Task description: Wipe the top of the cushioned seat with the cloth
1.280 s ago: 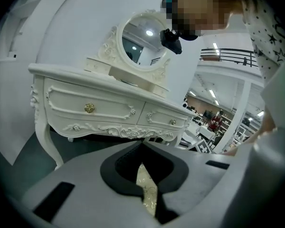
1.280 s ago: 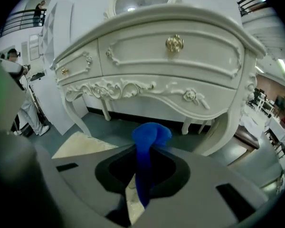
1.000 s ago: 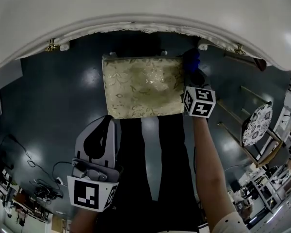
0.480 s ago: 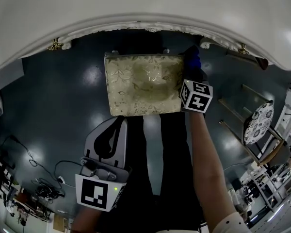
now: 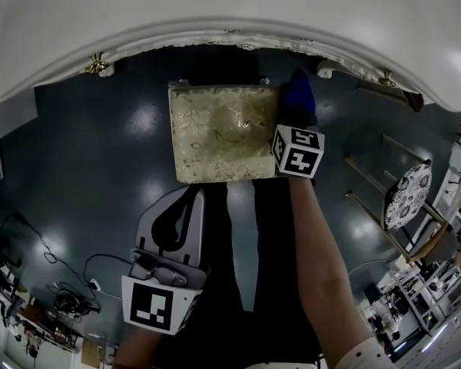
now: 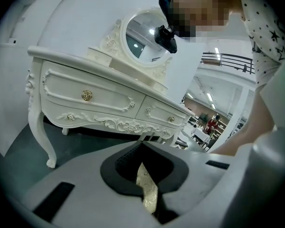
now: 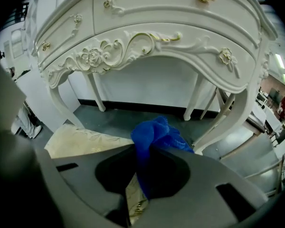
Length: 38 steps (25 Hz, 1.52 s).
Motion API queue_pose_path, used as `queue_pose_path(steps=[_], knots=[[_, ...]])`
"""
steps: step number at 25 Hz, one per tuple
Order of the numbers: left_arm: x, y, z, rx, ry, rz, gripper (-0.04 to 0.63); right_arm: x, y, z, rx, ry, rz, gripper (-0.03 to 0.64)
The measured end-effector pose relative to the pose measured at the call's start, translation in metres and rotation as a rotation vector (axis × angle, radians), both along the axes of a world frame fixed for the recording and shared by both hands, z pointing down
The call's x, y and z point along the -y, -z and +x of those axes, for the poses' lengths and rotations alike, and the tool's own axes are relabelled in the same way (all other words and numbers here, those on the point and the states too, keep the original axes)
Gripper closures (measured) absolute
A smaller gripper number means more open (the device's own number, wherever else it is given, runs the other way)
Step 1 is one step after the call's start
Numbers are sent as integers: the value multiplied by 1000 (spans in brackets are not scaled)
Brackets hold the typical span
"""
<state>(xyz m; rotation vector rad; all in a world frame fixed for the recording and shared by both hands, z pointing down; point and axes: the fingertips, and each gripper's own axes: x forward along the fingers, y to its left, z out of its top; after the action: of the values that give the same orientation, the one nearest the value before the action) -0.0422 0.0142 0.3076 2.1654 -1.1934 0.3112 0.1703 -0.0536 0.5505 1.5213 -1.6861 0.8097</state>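
Pinching the blue cloth (image 7: 154, 134) between its closed jaws, the right gripper (image 5: 296, 120) hovers at the right edge of the cushioned seat (image 5: 215, 133), which lies to its left. The left gripper (image 5: 192, 197), jaws together and empty, hangs short of the seat's near edge, with the seat just ahead.
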Motion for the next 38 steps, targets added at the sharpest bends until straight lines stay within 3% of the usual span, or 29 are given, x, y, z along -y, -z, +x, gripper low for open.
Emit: queue_pose_path(steps=[38], knots=[[-10, 3, -39, -20, 96, -8, 598, 4, 1, -91, 39, 76, 10, 557]])
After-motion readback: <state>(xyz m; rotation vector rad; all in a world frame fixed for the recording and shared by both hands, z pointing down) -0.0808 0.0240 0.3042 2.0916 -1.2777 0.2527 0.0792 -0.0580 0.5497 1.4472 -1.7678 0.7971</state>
